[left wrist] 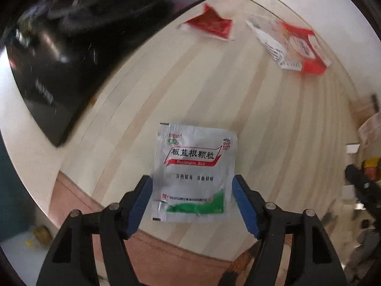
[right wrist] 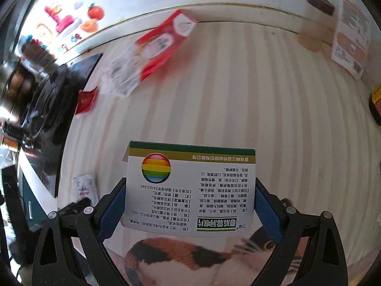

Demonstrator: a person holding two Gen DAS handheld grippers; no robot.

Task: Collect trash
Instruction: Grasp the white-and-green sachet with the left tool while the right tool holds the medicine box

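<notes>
My left gripper [left wrist: 192, 190] is shut on a silver medicine sachet [left wrist: 194, 166] with green and red print, held above the striped wooden table [left wrist: 190, 90]. My right gripper [right wrist: 190, 197] is shut on a white medicine box [right wrist: 190, 190] with a rainbow ball logo and a green-gold band. On the table farther off lie a red torn wrapper [left wrist: 209, 25], also in the right wrist view [right wrist: 87, 100], and a red and white box with a paper leaflet [left wrist: 295, 47], also in the right wrist view [right wrist: 154, 50].
A black glossy device [left wrist: 71, 54] stands at the table's left. A jar with a brown lid [right wrist: 316, 21] and a printed pack [right wrist: 350, 35] stand at the back right by the wall. A cat-print mat [right wrist: 202, 257] lies at the table's near edge.
</notes>
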